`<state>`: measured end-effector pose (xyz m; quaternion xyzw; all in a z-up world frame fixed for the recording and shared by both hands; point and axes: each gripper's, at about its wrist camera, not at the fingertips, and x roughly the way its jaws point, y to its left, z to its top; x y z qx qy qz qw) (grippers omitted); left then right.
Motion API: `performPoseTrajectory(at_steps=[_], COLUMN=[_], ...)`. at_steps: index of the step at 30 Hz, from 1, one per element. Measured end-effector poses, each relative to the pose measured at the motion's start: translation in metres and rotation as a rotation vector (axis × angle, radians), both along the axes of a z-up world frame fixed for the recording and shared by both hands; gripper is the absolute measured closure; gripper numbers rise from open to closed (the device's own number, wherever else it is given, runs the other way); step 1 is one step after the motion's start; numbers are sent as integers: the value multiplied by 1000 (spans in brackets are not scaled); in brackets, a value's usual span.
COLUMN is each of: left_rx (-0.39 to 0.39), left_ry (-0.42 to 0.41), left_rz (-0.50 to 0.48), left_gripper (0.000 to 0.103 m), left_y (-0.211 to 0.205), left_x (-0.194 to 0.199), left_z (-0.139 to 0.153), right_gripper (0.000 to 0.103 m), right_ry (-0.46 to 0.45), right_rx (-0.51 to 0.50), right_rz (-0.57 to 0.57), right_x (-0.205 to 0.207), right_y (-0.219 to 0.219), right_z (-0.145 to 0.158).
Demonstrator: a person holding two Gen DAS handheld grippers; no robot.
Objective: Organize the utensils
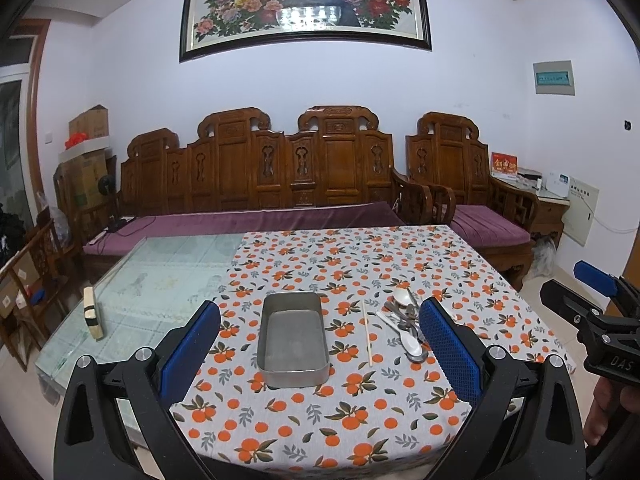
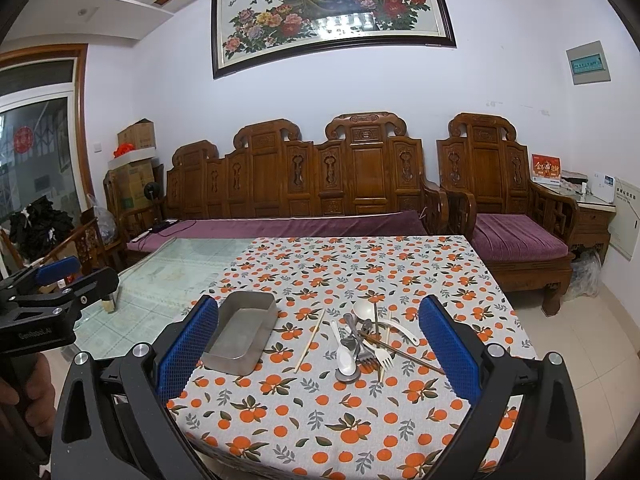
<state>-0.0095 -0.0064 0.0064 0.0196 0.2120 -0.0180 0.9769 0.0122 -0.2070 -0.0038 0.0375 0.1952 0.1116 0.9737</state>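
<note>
Pile [image 2: 366,336]: dead ahead of right claw [image 2: 318,350], right of tin [image 2: 240,330]
Axes: mostly fore-aft
Claws: right and left [image 1: 320,354] both spread, empty

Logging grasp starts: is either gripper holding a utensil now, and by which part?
Nothing is held. The left gripper and right gripper are open; the utensil pile lies untouched.

Carved sofa [image 2: 304,184], peacock painting [image 2: 332,8]
</note>
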Motion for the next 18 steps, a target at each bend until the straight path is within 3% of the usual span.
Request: performPoseTrajectory(at_steps=[18], left_rx=[1], left_ry=[4], left_rz=[0], left_gripper=[7], left_y=[-2], left_x=[0], left_z=[0], right_gripper=[3], right_ry=[-1], right_rx=[0], right_rz=[-1], right_x=[0], right_y=[0], right_z=[0])
